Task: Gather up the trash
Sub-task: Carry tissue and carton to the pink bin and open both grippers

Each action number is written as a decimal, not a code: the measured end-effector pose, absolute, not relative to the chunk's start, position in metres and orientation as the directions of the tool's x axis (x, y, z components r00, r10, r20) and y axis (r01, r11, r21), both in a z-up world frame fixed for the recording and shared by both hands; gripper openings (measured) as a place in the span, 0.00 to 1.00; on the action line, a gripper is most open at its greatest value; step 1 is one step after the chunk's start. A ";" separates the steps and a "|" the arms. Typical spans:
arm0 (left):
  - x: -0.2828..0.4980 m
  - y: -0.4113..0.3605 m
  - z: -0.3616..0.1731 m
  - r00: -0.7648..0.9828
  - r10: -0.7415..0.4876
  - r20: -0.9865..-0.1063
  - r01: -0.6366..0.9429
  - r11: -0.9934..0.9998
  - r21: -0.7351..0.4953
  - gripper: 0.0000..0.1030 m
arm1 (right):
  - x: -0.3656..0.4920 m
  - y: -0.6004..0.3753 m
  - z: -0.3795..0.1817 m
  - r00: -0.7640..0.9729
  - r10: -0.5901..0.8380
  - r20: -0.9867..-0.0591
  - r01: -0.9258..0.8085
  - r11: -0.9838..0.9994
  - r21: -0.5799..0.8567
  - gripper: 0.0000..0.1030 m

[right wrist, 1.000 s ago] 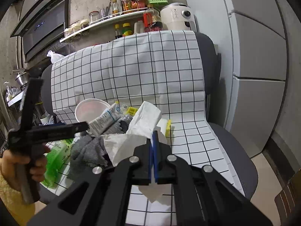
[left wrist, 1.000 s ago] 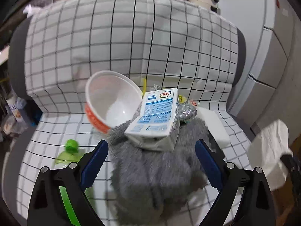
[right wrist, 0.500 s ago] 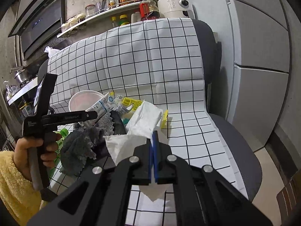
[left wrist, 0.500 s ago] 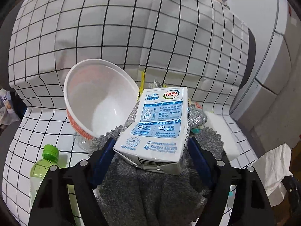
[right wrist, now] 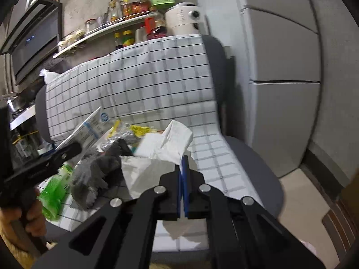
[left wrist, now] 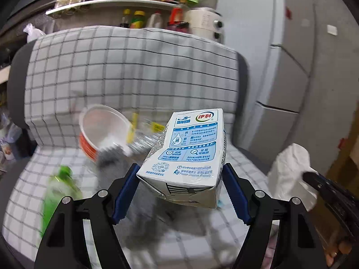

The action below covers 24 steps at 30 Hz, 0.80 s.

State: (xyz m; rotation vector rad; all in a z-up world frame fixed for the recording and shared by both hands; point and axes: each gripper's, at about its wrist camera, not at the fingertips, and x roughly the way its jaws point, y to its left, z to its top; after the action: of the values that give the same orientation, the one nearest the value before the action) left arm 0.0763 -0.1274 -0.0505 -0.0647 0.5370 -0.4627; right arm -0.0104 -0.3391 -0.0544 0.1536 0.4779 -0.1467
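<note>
One milk carton. One paper bowl with an orange band. One green plastic bottle. One grey cloth. One crumpled white tissue. One sofa under one checked cover. One fridge. One white kitchen appliance behind the backrest. Yellow wrappers lie in the pile, too blurred to count. Bottles and jars on one shelf, too many and too blurred to count.

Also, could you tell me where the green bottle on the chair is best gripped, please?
I would grip the green bottle across the middle of its body, coming from above. It lies on its side on the checked cover, green cap toward the chair back, so both round flanks look free to pinch.
</note>
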 end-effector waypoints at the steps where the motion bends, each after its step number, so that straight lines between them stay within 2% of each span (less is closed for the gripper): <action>1: 0.066 -0.135 -0.054 0.750 -0.461 -0.475 0.429 0.885 -0.181 0.72 | -0.017 -0.343 -0.055 0.873 -0.128 -0.471 0.198 0.975 0.102 0.02; 7: 0.014 -0.190 -0.076 0.655 -0.593 -0.468 0.583 0.791 -0.186 0.72 | -0.086 -0.386 -0.069 0.814 -0.297 -0.499 0.376 0.925 0.063 0.02; 12: -0.022 -0.239 -0.091 0.535 -0.690 -0.488 0.718 0.676 -0.168 0.73 | -0.137 -0.420 -0.098 0.712 -0.425 -0.559 0.513 0.859 0.000 0.02; 20: -0.044 -0.285 -0.098 0.422 -0.738 -0.526 0.789 0.585 -0.187 0.73 | -0.163 -0.473 -0.163 0.586 -0.415 -0.695 0.614 0.788 0.047 0.03; 21: -0.045 -0.287 -0.098 0.421 -0.737 -0.528 0.790 0.585 -0.186 0.73 | -0.160 -0.479 -0.173 0.562 -0.394 -0.727 0.621 0.782 0.056 0.05; 22: -0.047 -0.288 -0.099 0.423 -0.734 -0.530 0.790 0.586 -0.181 0.73 | -0.160 -0.483 -0.179 0.550 -0.382 -0.742 0.627 0.776 0.065 0.13; 23: -0.047 -0.291 -0.100 0.426 -0.731 -0.533 0.790 0.588 -0.176 0.73 | -0.159 -0.486 -0.184 0.538 -0.372 -0.756 0.632 0.771 0.071 0.28; 24: -0.049 -0.291 -0.101 0.427 -0.729 -0.535 0.789 0.589 -0.173 0.73 | -0.157 -0.489 -0.190 0.520 -0.363 -0.773 0.641 0.764 0.072 0.37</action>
State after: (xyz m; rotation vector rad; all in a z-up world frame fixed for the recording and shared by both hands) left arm -0.0488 -0.2915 -0.1008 0.1100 0.6109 -0.9509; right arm -0.1571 -0.4889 -0.1897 0.3729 0.8242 -0.6189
